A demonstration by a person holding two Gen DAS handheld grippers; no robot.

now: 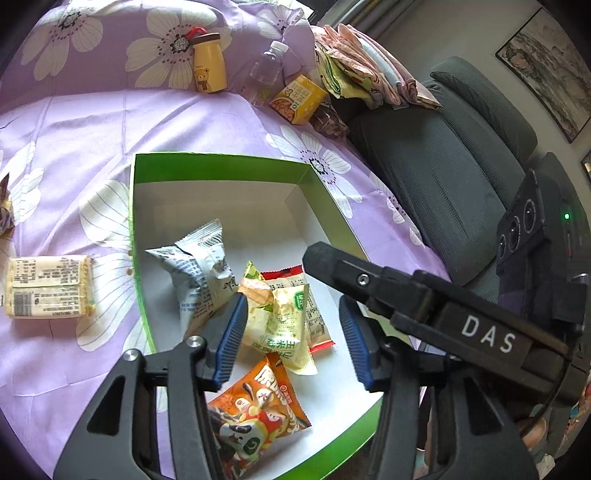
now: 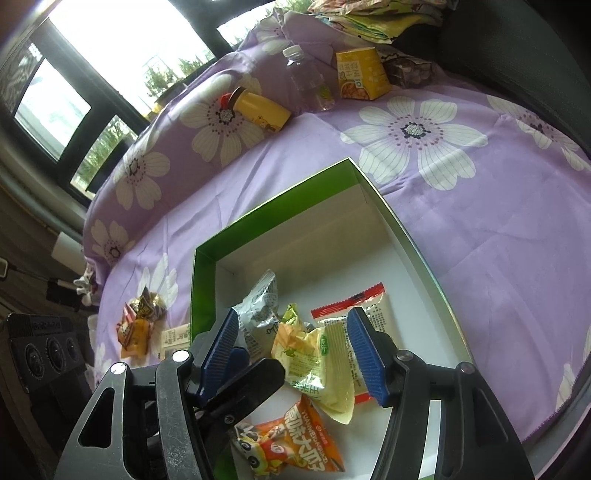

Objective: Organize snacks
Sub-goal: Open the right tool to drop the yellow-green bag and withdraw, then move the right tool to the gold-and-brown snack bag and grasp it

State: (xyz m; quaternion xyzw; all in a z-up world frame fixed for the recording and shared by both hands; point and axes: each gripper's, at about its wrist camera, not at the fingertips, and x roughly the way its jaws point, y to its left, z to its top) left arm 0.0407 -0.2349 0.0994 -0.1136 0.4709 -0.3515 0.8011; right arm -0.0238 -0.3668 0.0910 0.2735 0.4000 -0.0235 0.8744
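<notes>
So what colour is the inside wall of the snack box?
Green, above a white floor; the box shows it best in the left wrist view.

Ahead of me a purple flowered sheet (image 1: pixel 207 122) — a yellow bear bottle (image 1: pixel 209 62) and a clear bottle (image 1: pixel 265 72) stand by the pillow (image 1: pixel 122 33). Folded cloths (image 1: pixel 362 62) top a grey chair (image 1: pixel 443 155) — a picture (image 1: pixel 546 70) hangs beyond.

Blown-out window (image 2: pixel 122 40) glare, fisheye-warped edges
</notes>
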